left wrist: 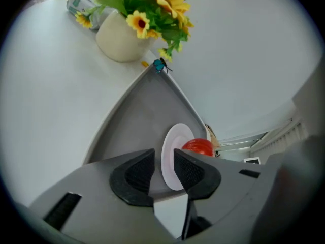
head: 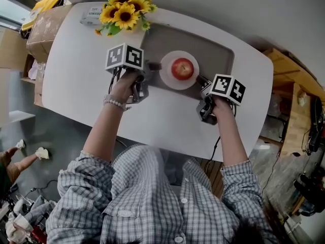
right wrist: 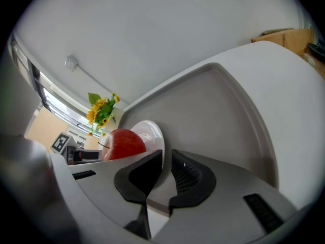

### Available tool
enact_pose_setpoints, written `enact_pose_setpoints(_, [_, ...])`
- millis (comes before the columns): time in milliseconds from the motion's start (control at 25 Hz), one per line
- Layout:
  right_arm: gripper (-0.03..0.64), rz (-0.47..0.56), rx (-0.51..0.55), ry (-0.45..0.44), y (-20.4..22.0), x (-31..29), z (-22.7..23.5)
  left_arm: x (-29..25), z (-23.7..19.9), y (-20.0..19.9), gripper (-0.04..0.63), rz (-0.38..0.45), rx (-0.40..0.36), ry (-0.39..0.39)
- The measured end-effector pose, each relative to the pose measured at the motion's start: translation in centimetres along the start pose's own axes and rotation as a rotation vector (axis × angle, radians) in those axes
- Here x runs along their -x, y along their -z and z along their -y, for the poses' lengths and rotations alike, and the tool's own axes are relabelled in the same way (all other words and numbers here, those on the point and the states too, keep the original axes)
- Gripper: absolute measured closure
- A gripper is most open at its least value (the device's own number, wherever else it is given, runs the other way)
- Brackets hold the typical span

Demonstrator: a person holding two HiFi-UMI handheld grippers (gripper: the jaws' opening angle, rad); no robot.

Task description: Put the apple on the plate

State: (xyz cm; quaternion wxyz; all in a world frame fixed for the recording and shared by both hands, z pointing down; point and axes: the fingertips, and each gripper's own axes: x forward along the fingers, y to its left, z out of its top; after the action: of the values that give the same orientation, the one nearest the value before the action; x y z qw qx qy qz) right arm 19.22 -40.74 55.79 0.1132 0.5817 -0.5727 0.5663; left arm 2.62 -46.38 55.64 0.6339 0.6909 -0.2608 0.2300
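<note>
Where the left gripper blocks my view, the near rim of the round white plate runs out of sight. That rim sits between its narrowly parted jaws. The right gripper has its jaws pinching the opposite rim. The red apple lies on the plate just past both, partly hidden. Ahead, the grey tray runs bare to its raised edge, with white desk beyond.

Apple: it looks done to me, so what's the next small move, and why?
Probably draw both grippers back from the plate. The apple already sits on it. The left gripper has its jaws apart on nothing. The right gripper is at the rim, and I cannot tell whether it pinches it.
</note>
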Motion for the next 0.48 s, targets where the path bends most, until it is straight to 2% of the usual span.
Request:
enact_pose_setpoints(120, [0.561, 0.048, 0.024, 0.005, -0.9, 1.4, 0.5, 1.6, 0.3, -0.2, 0.495, 0.064, -0.019, 0.010])
enact_pose_setpoints(320, [0.563, 0.179, 0.117, -0.054, -2.6, 4.7, -0.7, 4.3, 2.8, 0.0, 0.508, 0.151, -0.023, 0.153])
enact_pose_setpoints(400, [0.566, 0.211, 0.149, -0.070, -2.8, 5.8, -1.2, 5.4, 3.6, 0.2, 0.561, 0.197, -0.074, 0.148])
enact_pose_setpoints(480, [0.577, 0.247, 0.192, -0.073, -2.9, 7.1, -1.7, 6.5, 4.9, 0.5, 0.583, 0.250, -0.179, 0.115])
